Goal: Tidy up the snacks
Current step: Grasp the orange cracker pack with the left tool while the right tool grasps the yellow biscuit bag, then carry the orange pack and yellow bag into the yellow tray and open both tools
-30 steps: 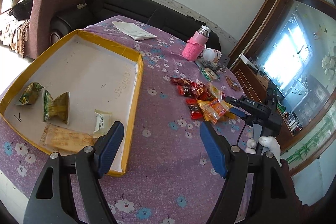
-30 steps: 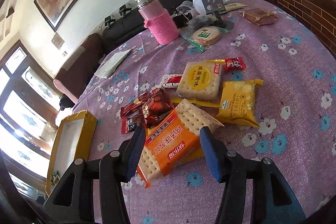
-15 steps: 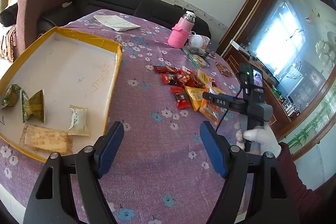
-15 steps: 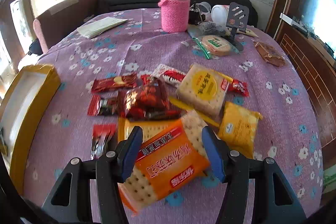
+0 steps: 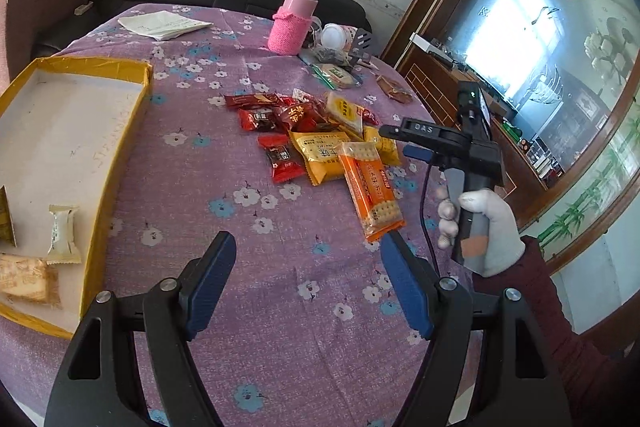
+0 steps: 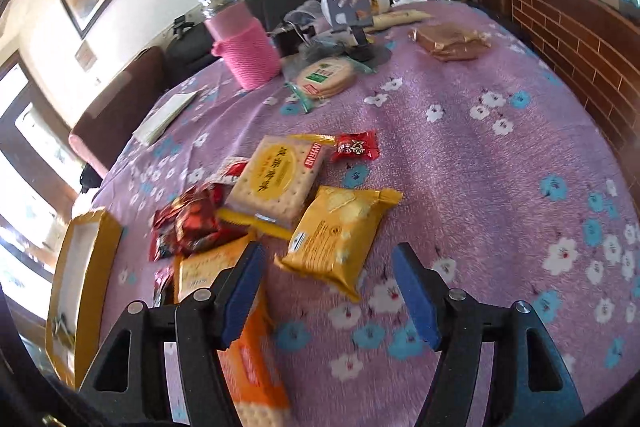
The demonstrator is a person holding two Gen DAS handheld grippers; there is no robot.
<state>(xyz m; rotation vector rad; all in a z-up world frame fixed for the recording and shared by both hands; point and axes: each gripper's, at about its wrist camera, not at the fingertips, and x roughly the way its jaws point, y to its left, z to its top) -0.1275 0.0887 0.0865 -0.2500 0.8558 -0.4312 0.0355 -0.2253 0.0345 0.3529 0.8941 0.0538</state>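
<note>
Most of the snacks are not yet sorted: a loose pile lies in the middle of the purple flowered tablecloth, with red candy wrappers, yellow packets and a square cracker pack overlapping one another. A long orange cracker pack lies at the near edge of the pile. The yellow-rimmed tray, well apart to the left, holds only a few pieces at its near end, among them a small white packet and a pale biscuit pack, so by my reckoning the job is at an early stage. The right gripper stands wide open and empty above the pile, its left finger over the orange pack and a yellow packet just ahead between the fingers; that view is blurred, so which one it is after cannot be told. The left gripper is also spread open and holds nothing, over bare cloth between tray and pile. A pink bottle and some papers sit at the far side.
</note>
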